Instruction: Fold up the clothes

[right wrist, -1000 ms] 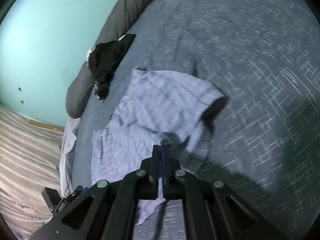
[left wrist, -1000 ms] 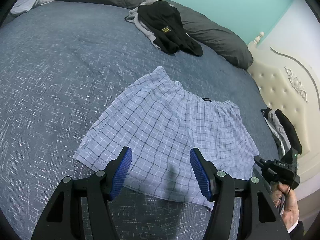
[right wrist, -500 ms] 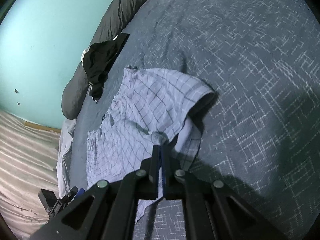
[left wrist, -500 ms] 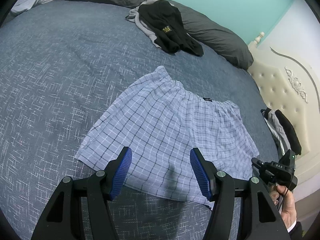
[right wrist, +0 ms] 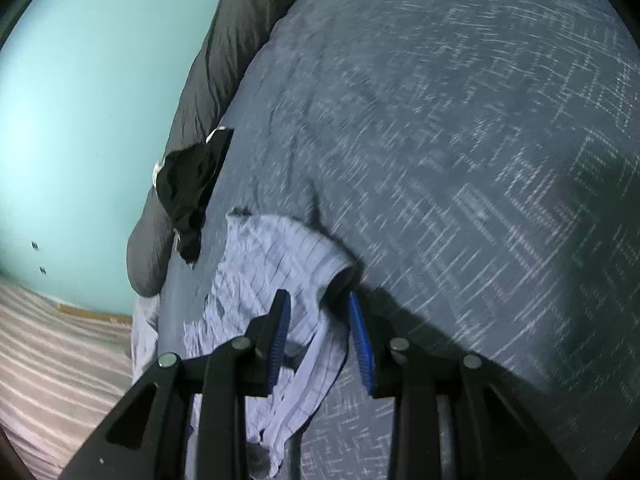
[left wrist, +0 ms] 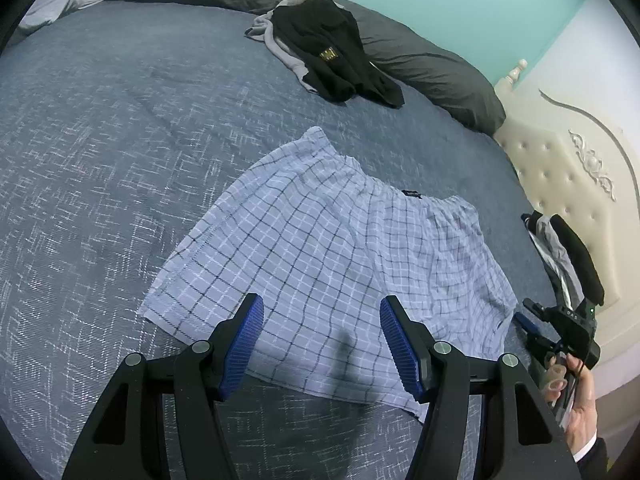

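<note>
**Checked shorts spread on the bed, right claw letting go**

A pair of light-blue checked shorts (left wrist: 336,264) lies spread flat on the dark blue bedspread (left wrist: 100,168), waistband toward one o'clock in the left wrist view, leg hems toward six. The left gripper (left wrist: 322,344) hangs over the near hem with its blue pads (left wrist: 244,344) standing wide apart and nothing between them (cloth shows below the gap, not in it). At four o'clock the right gripper (left wrist: 560,332) sits in a hand (left wrist: 580,396) just beside the shorts' right edge.

In the right wrist view the right gripper (right wrist: 320,336) has its jaws opening; rumpled cloth of the shorts (right wrist: 272,264) lies between and under the pads, which do not press it. A black garment (left wrist: 332,56) rests against the dark grey pillows (left wrist: 424,64) at twelve o'clock, well apart from the shorts.
</note>
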Tool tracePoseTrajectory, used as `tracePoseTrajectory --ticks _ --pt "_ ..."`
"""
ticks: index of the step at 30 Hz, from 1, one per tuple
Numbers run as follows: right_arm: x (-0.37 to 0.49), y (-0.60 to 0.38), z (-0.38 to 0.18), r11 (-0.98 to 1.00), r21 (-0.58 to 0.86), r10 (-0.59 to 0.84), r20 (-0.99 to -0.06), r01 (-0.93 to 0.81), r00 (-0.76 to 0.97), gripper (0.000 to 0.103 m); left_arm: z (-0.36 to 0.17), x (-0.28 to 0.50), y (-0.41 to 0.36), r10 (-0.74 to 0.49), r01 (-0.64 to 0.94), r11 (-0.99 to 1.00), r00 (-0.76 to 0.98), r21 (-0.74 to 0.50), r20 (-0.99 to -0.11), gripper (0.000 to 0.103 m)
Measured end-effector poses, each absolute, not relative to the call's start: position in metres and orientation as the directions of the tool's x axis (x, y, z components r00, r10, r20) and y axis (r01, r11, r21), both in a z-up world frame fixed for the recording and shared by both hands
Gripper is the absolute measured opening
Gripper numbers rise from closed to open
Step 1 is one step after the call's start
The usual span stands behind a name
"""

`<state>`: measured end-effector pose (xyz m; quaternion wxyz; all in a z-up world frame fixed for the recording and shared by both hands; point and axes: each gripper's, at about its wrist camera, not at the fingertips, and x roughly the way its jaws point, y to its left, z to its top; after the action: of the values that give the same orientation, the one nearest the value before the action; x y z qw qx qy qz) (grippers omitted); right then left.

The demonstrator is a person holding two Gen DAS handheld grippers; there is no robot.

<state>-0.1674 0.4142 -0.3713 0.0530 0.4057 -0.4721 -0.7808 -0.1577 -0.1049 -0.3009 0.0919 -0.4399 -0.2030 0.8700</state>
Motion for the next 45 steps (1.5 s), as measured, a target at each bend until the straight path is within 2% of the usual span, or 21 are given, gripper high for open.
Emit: tracePoseTrajectory --ticks 10,14,17,23,37,45 --pt "-0.183 0.418 -0.368 -0.593 0.76 -0.453 -0.589 -0.267 -0.669 0.03 -0.305 -0.16 -0.101 0.335 0.017 -0.906 -0.585 -0.424 -0.739 0.065" --pt "-0.188 0.412 -0.369 -0.615 0.746 -0.451 -0.599 -0.256 -0.662 0.009 -0.307 -0.161 -0.099 0.335 0.015 -0.906 -0.582 -0.422 -0.741 0.065" --pt "-0.189 0.413 -0.367 -0.614 0.747 -0.445 -0.594 -0.254 -0.67 0.002 -0.307 -0.16 -0.099 0.337 0.015 -0.906 -0.58 -0.423 -0.741 0.065" --pt "-0.189 0.43 -0.344 -0.641 0.73 -0.379 -0.571 -0.239 -0.728 0.001 -0.308 -0.16 -0.099 0.341 0.013 -0.904 -0.58 -0.427 -0.74 0.065" --pt "-0.204 0.439 -0.362 -0.664 0.678 -0.345 -0.652 -0.316 -0.675 0.002 -0.31 -0.161 -0.096 0.342 0.011 -0.906 -0.572 -0.424 -0.745 0.065" --pt "-0.194 0.448 -0.362 -0.628 0.692 -0.318 -0.646 -0.357 -0.694 0.01 -0.308 -0.16 -0.102 0.334 0.019 -0.906 -0.581 -0.423 -0.742 0.065"
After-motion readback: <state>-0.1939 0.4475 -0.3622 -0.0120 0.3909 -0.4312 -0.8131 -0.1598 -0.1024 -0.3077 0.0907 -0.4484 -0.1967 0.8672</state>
